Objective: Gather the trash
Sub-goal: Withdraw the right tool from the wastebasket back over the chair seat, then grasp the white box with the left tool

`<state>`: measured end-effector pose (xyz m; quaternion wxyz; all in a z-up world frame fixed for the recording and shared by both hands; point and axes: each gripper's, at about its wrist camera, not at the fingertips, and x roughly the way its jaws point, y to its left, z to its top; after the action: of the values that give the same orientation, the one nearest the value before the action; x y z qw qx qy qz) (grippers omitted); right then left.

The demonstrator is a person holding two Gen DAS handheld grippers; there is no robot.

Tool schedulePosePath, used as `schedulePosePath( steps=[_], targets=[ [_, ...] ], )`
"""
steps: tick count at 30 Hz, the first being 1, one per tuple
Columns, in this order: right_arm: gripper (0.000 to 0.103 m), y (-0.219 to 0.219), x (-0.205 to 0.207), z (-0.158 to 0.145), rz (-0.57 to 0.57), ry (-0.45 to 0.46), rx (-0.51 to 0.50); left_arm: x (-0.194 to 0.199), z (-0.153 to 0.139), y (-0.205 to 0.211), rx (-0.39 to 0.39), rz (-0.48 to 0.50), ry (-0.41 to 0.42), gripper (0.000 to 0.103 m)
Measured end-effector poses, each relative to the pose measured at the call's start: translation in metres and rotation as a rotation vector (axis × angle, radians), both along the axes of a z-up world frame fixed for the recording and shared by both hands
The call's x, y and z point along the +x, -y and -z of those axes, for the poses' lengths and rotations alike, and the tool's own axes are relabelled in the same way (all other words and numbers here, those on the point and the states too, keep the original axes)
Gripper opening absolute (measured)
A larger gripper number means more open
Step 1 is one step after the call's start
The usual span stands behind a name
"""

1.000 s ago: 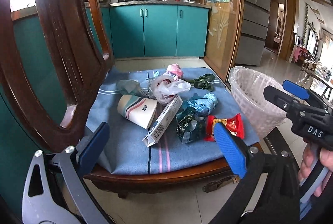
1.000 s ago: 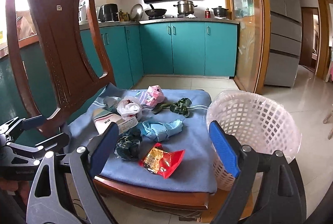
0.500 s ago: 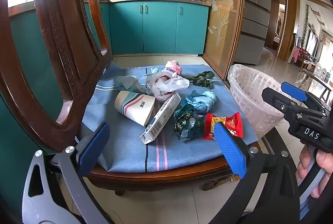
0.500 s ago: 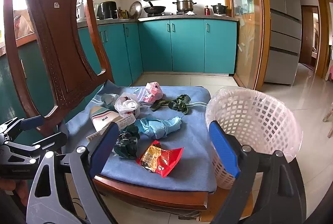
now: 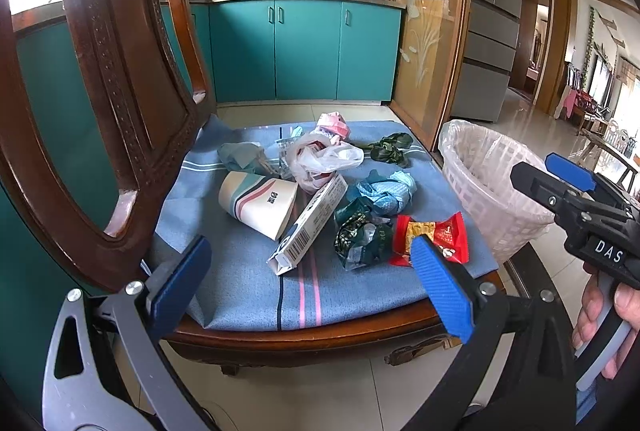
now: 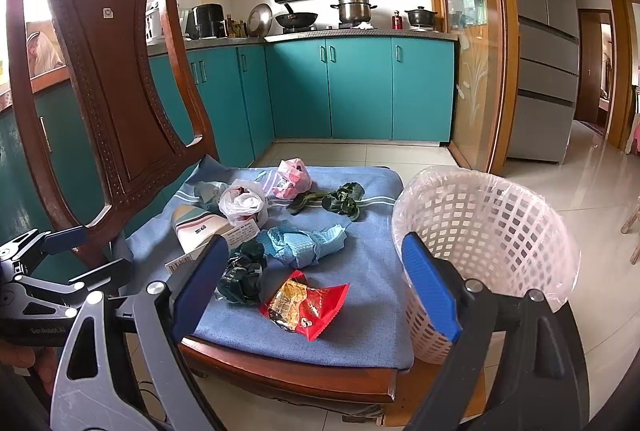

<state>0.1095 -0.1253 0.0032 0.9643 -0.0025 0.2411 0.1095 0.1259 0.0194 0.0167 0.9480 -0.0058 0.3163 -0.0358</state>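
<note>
Trash lies on a blue cushion (image 5: 248,283) on a wooden chair: a paper cup (image 5: 258,203), a long white carton (image 5: 310,227), a dark green wrapper (image 5: 360,239), a red snack bag (image 5: 432,237), a crumpled blue cloth (image 5: 386,191), a white plastic bag (image 5: 324,159), a pink bag (image 5: 332,123) and green leaves (image 5: 390,149). My left gripper (image 5: 308,287) is open and empty in front of the cushion. My right gripper (image 6: 316,291) is open and empty, near the red snack bag (image 6: 306,305). A white lattice bin (image 6: 480,243) stands right of the chair.
The tall carved chair back (image 6: 108,79) rises at the left. Teal kitchen cabinets (image 6: 360,87) and a grey fridge (image 6: 548,43) stand behind. The floor is pale tile (image 6: 608,191). The other gripper shows at the right edge of the left wrist view (image 5: 580,207).
Both grippers have moved slightly closer to the chair seat and lowered a little. Both stay open. The trash has not moved.
</note>
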Motion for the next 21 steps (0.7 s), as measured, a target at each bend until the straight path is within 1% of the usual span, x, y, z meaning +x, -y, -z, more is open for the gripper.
schedulePosePath(
  steps=[12,19,21],
  targets=[
    [0.087,0.000,0.000,0.000,0.000,-0.001,0.001,0.002,0.004,0.003,0.005,0.005,-0.013,0.099],
    [0.087,0.001,0.000,-0.002,-0.002,-0.003,0.007,0.012,0.017,0.007,0.024,0.011,-0.051,0.099],
    [0.087,0.001,0.000,-0.001,-0.002,-0.004,0.006,0.018,0.022,0.008,0.048,0.019,-0.062,0.099]
  ],
)
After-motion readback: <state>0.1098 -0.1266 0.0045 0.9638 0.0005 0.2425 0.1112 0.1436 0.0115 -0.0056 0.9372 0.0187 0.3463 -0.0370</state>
